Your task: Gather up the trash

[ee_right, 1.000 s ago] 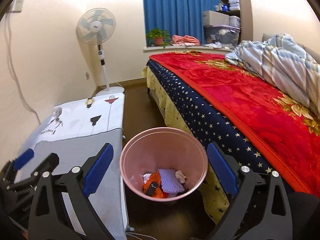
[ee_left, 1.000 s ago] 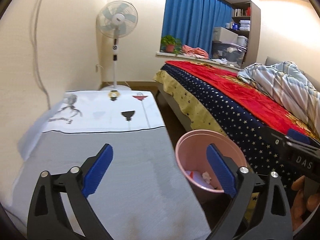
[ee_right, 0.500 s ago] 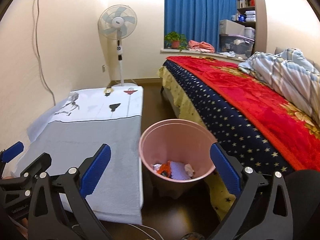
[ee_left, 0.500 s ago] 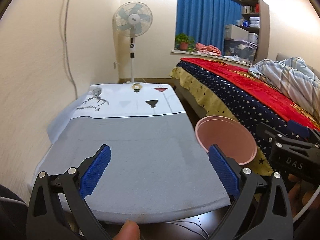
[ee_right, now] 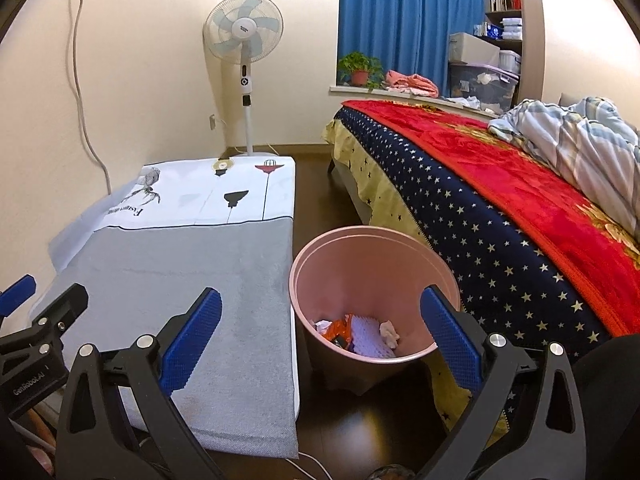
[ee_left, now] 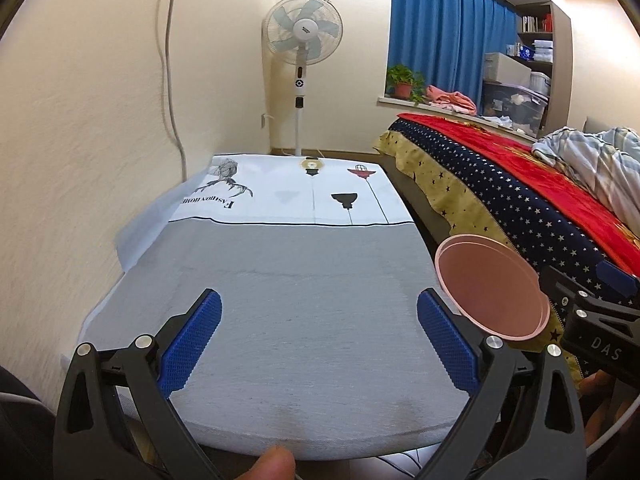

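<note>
two claws show, and both are wide open with nothing held between their blue bumpy pads. the left gripper (ee_left: 319, 344) hangs over the near end of a low table (ee_left: 304, 280), and its black arms spread out like a big v. a cloth covers the table top; the near part is gray and looks soft and fuzzy, and the far part is white with small black drawings. the right gripper (ee_right: 320, 344) hangs just in front of a round pink trash bin (ee_right: 374, 264) that stands on the dark floor between the table and the bed (ee_right: 500, 208). the bin looks smooth, like plastic, and it gets narrower toward the bottom. the trash (ee_right: 360, 334) lies at the bottom of the bin: crumpled white bits, an orange wrapper and a pale bumpy sheet. the bed has a red blanket, a dark blue cover with little stars and a striped quilt bunched up. a white fan (ee_left: 302, 36) stands on a thin pole past the table, near blue curtains (ee_right: 404, 20).
</note>
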Demonstrator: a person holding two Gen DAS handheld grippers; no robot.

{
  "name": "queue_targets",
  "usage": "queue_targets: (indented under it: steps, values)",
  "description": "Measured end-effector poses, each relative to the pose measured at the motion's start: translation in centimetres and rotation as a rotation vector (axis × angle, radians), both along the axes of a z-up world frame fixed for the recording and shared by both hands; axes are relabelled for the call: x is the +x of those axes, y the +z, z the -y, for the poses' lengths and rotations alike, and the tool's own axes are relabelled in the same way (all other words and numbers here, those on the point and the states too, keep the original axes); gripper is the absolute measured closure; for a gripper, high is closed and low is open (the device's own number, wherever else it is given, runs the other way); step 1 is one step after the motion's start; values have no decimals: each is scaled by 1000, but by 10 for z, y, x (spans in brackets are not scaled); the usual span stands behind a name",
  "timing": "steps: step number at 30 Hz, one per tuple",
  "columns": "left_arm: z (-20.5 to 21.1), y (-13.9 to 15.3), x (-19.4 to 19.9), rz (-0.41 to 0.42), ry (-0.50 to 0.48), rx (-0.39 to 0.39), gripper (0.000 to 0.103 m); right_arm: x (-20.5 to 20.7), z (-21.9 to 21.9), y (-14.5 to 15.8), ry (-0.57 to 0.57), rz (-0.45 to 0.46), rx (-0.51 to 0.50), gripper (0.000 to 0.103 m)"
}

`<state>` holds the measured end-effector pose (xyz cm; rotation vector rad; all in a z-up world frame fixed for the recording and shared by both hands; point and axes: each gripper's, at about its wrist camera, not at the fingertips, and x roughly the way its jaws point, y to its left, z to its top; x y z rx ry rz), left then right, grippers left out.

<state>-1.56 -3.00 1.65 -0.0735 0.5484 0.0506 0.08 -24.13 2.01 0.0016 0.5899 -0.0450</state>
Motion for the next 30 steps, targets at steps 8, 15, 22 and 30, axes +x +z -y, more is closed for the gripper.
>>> queue_targets:
  steps: [8, 15, 22, 30]
  values:
    - [-4, -5, 4, -14, 6, -25, 8, 3, -7, -4, 8, -1, -19, 5]
    - [-3, -6, 5, -19, 0, -27, 8, 4, -8, -6, 12, -8, -16, 5]
    - [-4, -6, 4, -20, 1, -29, 8, 4, -8, -7, 13, -7, -18, 5]
    - [-2, -5, 4, -18, 0, -29, 8, 4, -8, -7, 14, -7, -20, 5]
